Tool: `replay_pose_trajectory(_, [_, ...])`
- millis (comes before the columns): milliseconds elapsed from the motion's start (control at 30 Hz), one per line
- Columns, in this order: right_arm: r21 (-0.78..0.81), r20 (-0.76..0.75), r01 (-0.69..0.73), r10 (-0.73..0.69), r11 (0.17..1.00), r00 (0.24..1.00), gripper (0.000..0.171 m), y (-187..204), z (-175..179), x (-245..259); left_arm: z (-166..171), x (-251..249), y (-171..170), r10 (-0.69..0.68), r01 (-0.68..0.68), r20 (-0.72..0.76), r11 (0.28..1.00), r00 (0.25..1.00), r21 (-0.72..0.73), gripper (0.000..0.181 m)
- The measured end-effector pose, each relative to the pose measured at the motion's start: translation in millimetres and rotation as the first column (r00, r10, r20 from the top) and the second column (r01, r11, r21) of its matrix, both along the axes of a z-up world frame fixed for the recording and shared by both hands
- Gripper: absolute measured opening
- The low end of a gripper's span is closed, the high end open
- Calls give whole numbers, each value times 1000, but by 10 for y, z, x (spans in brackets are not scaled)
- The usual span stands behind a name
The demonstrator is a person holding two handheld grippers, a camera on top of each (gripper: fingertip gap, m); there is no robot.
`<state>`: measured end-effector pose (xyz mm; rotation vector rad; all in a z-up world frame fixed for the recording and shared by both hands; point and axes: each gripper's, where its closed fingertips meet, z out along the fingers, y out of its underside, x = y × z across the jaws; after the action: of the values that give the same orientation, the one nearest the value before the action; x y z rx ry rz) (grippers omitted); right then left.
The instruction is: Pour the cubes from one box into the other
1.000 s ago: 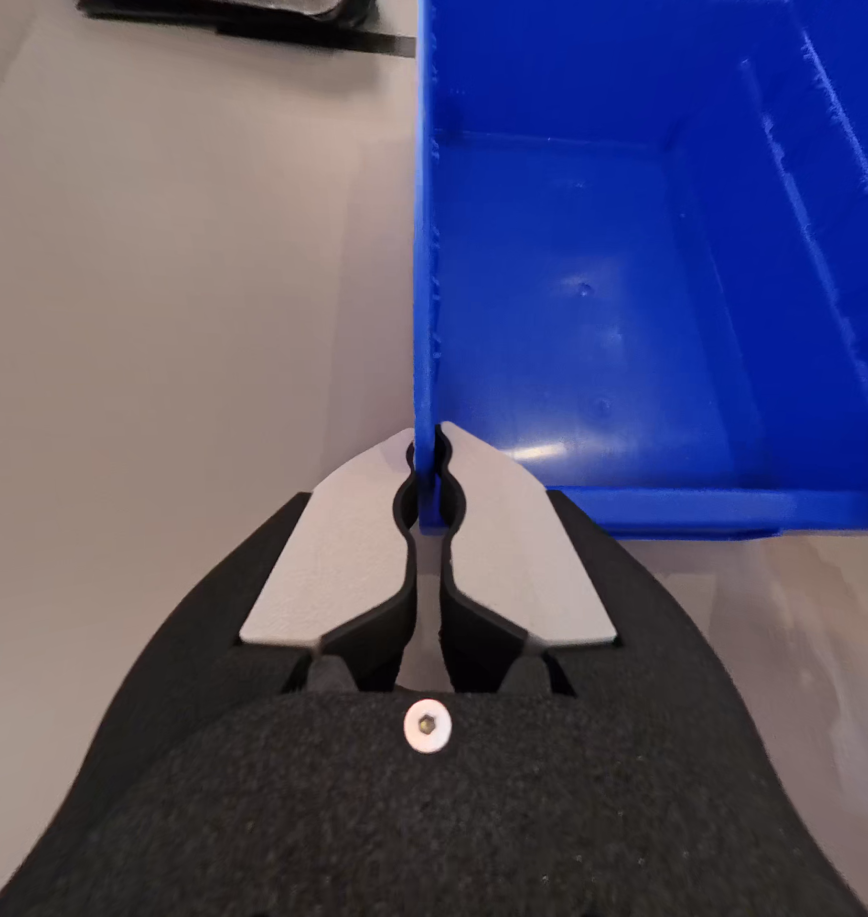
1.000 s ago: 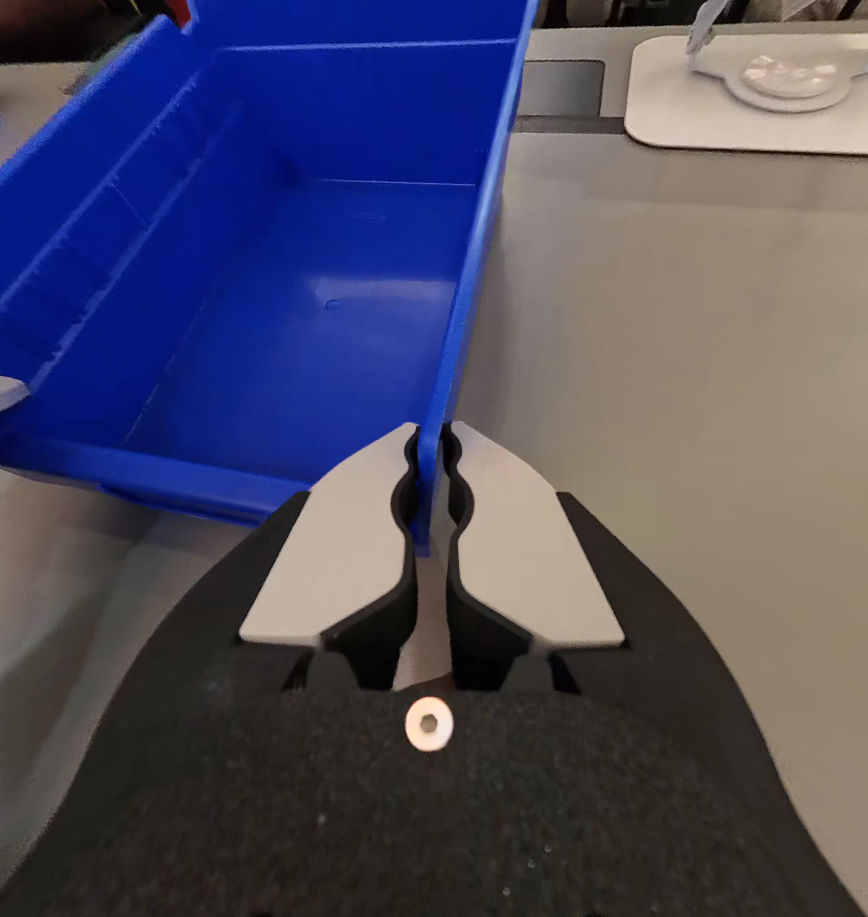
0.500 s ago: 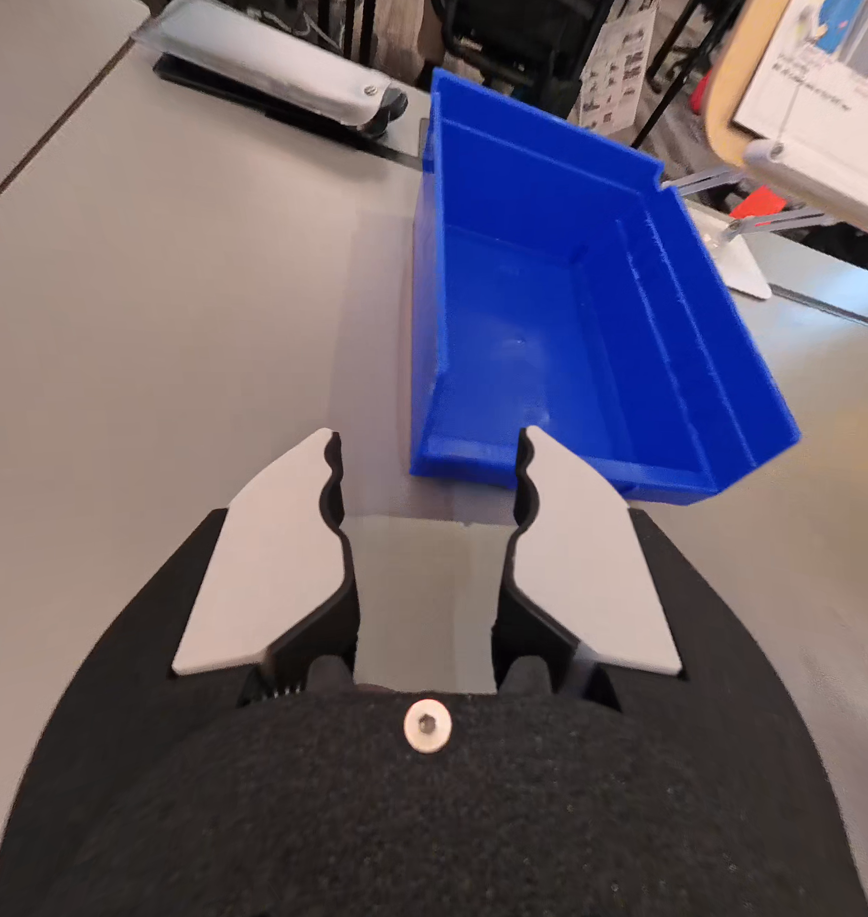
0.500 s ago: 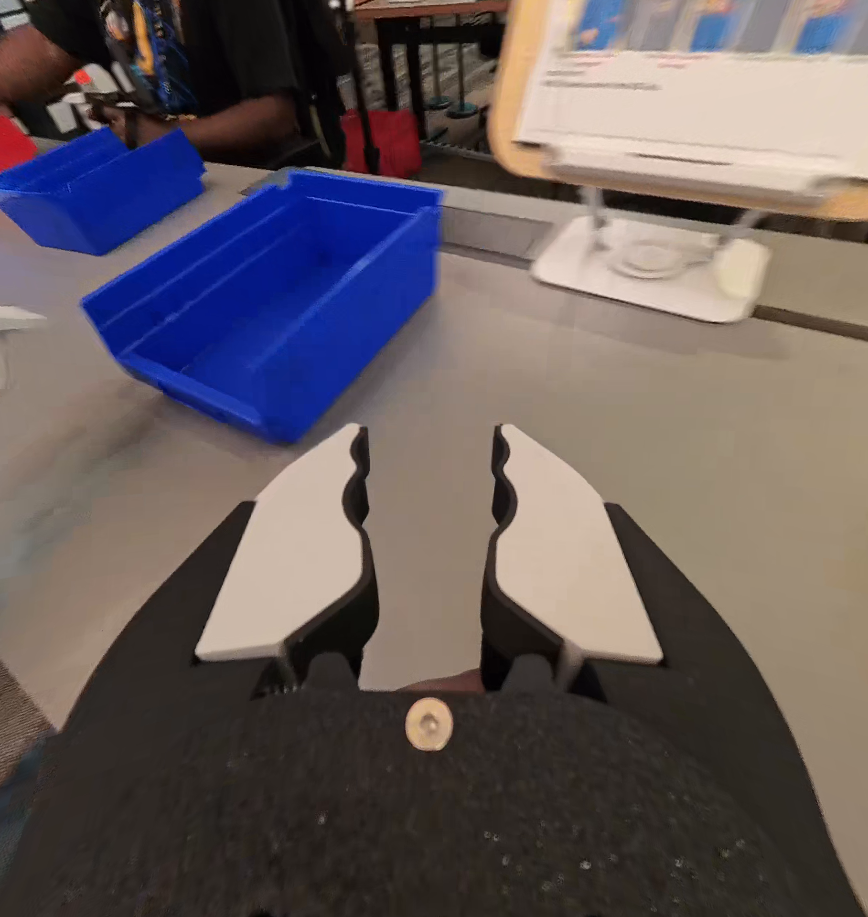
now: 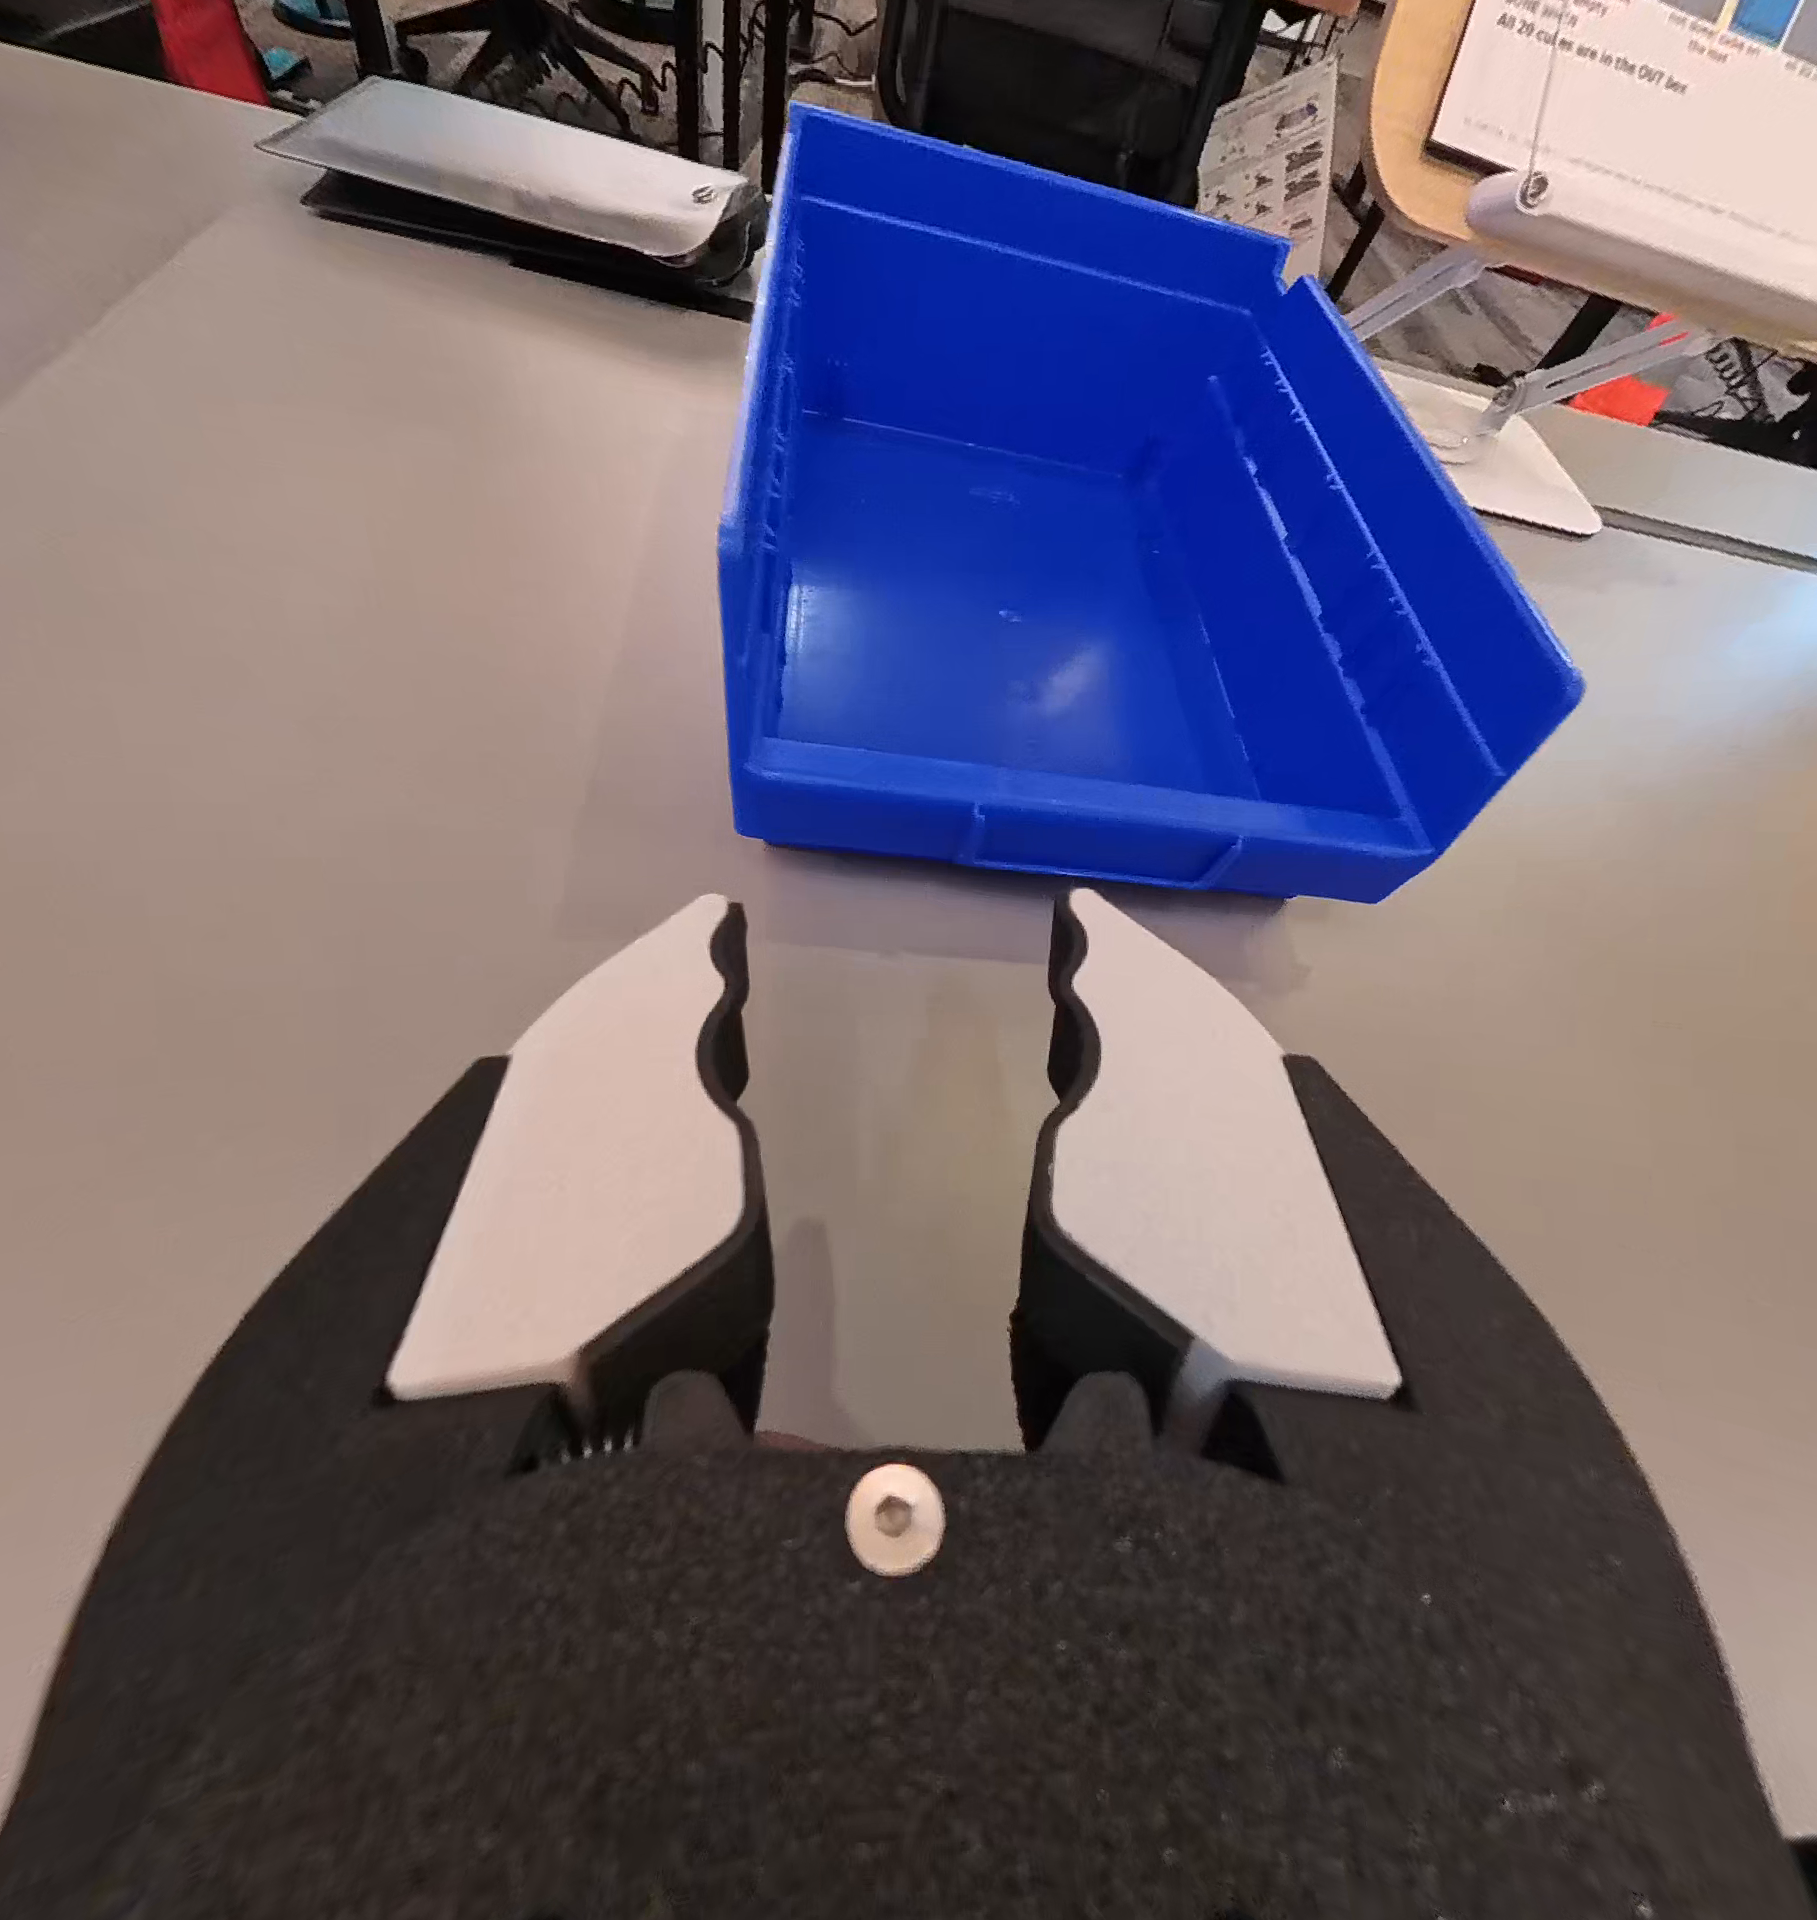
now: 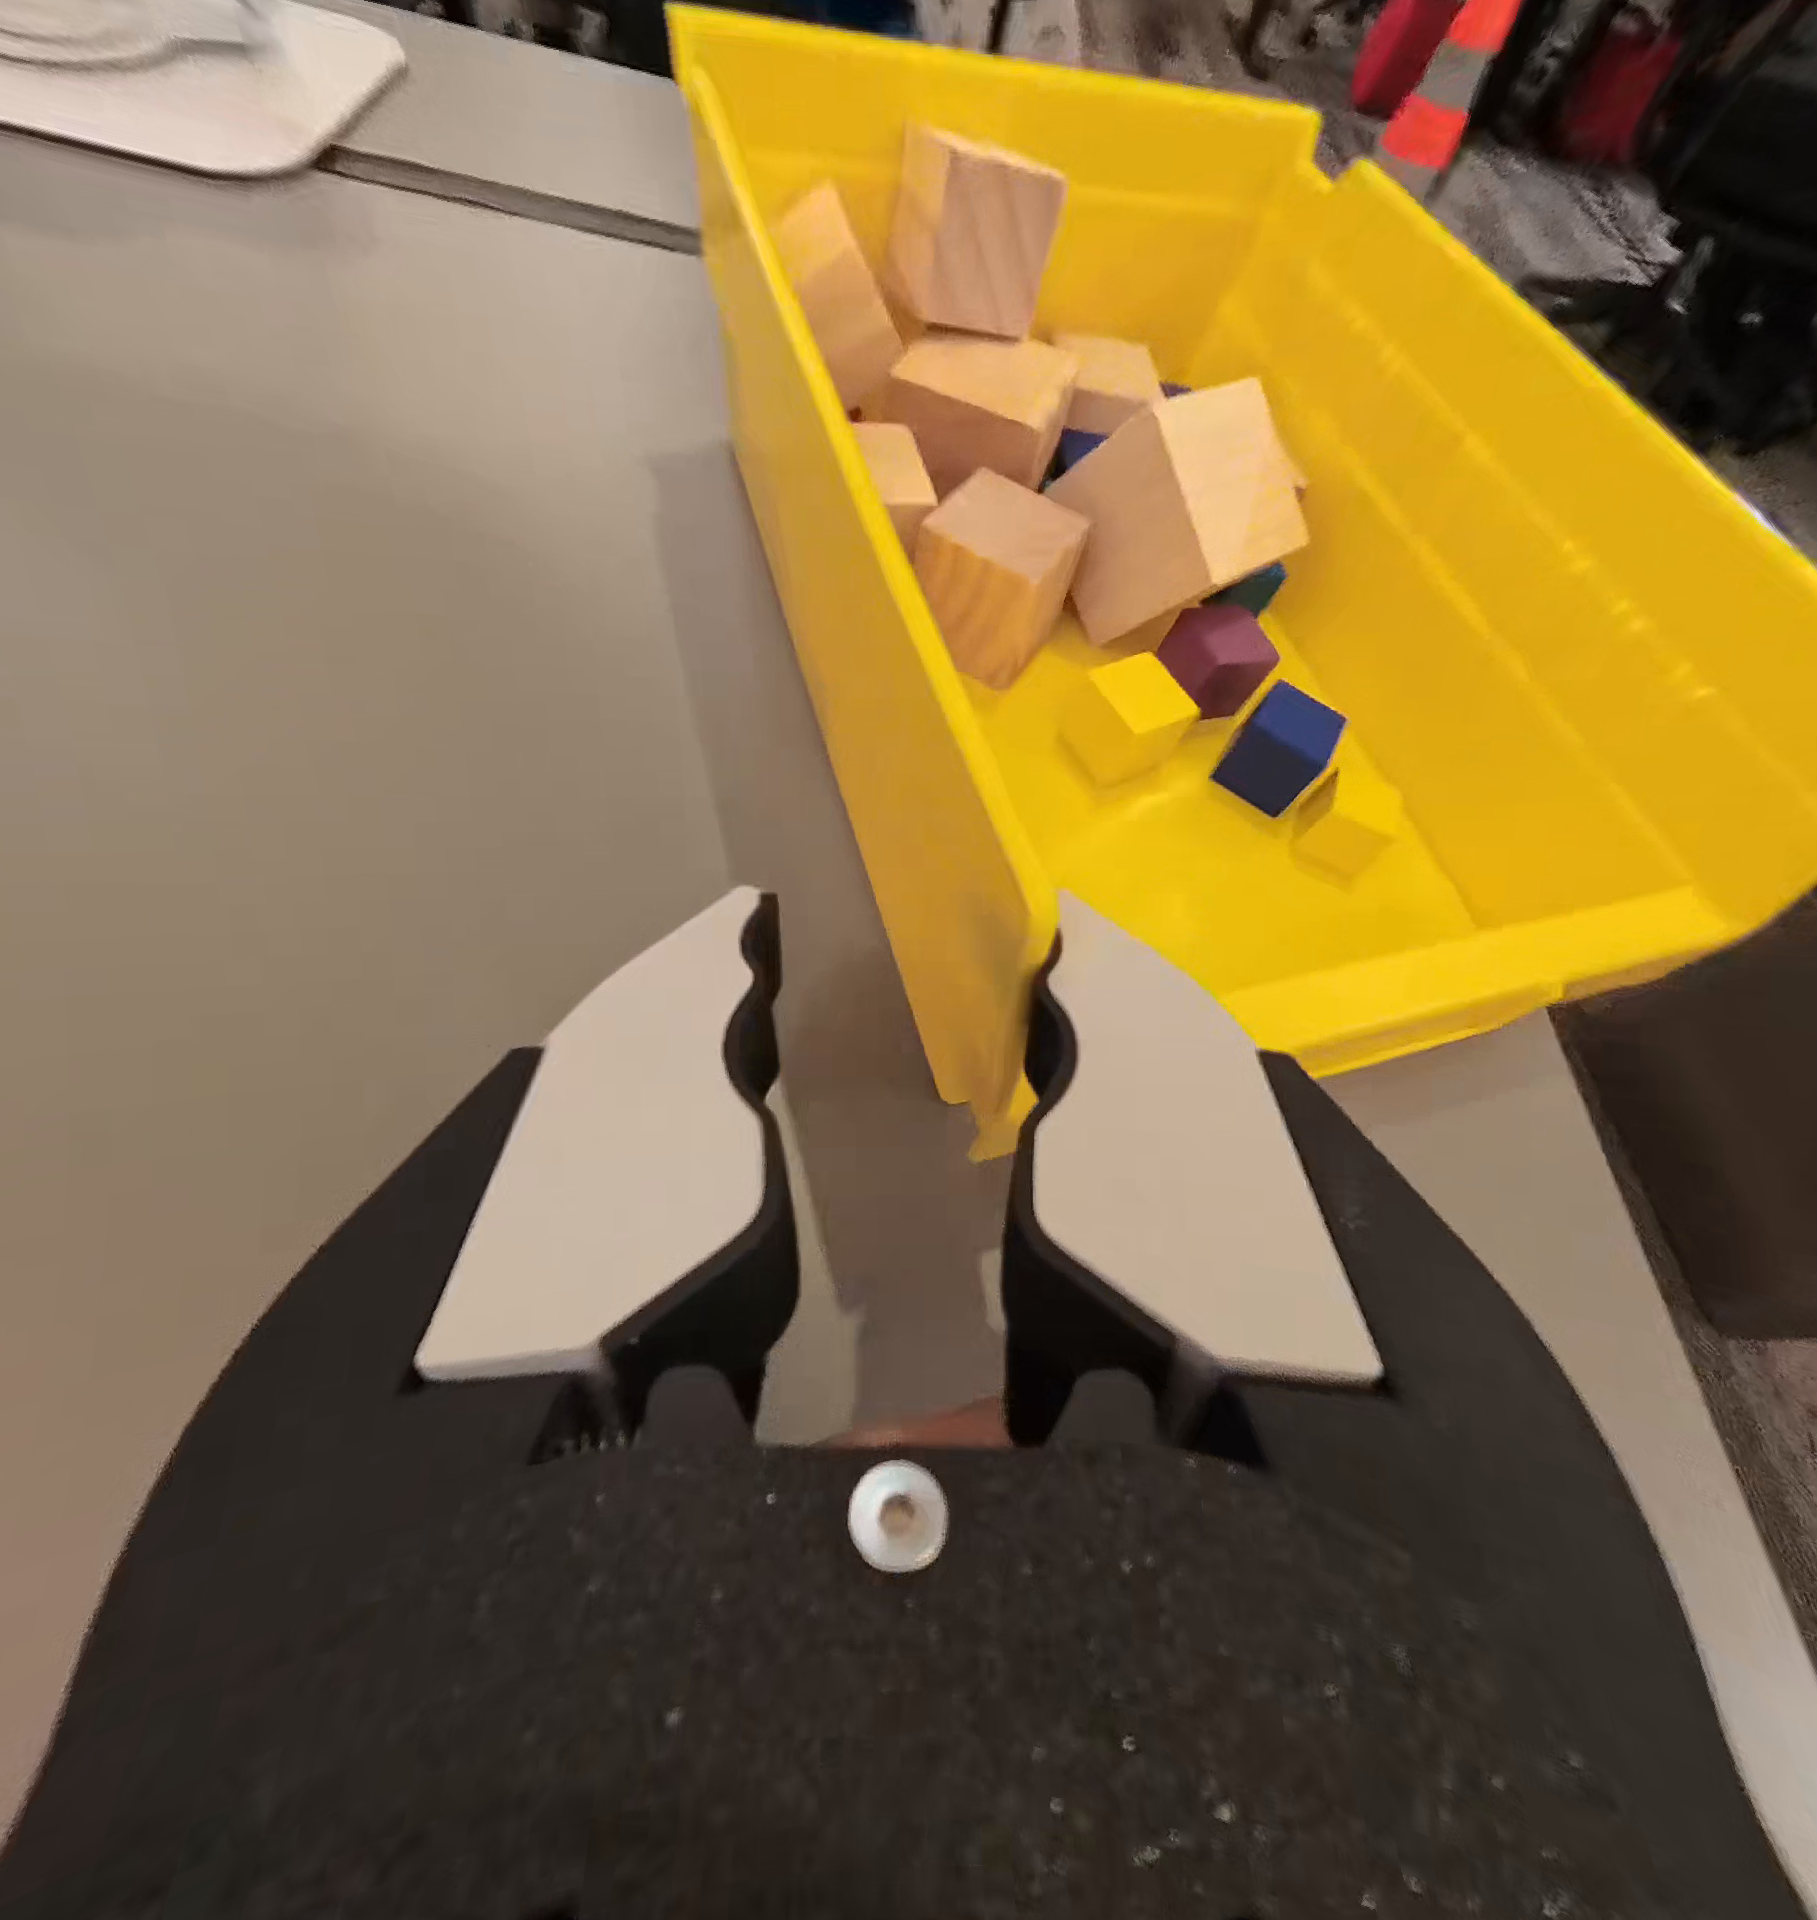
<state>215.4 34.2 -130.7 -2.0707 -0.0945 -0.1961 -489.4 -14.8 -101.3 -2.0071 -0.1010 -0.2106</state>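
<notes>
An empty blue box (image 5: 1351,613) stands on the grey table in the left wrist view. My left gripper (image 5: 896,920) is open and empty, just short of the box's near wall. In the right wrist view a yellow box (image 6: 1506,582) holds several wooden cubes (image 6: 1184,509) and small coloured cubes (image 6: 1278,748). My right gripper (image 6: 909,920) is open, and the yellow box's near left corner lies between the fingers, close to the right finger (image 6: 1143,1091).
The yellow box sits near the table's right edge, with dark floor (image 6: 1735,1143) beyond. A flat silver device (image 5: 530,177) lies behind the blue box on the left. A white stand base (image 5: 1506,468) and a sign board (image 5: 1662,114) are at the back right.
Both grippers let go of the blue box's side walls and opened. The left one drew back from the box. The right one swung right to the yellow box with the cubes.
</notes>
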Motion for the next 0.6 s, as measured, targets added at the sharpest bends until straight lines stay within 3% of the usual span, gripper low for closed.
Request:
replay_pose_trajectory(100, [35, -24, 46, -45, 998, 999, 21, 76, -1, 33, 56, -43, 62, 1, 0, -76, 1000, 997, 11, 52])
replay_pose_trajectory(200, [6, -68, 61, -60, 998, 996, 26, 159, -85, 32, 66, -296, 277, 60, -63, -184, 998, 981, -7, 53])
replay_pose_trajectory(367, [-48, -109, -25, 20, 999, 994, 2, 198, -76, -420, 79, -347, 564, -12, 11, -53, 999, 999, -31, 65])
replay_pose_trajectory(433, [-51, -27, -23, 22, 998, 999, 3, 196, -73, -688, 30, -351, 632, -38, 34, -72, 998, 997, -59, 65])
replay_pose_trajectory(600, [-53, -73, 20, -24, 998, 997, 2, 218, -72, -1138, -181, -330, 783, -81, 70, -94, 991, 992, -113, 52])
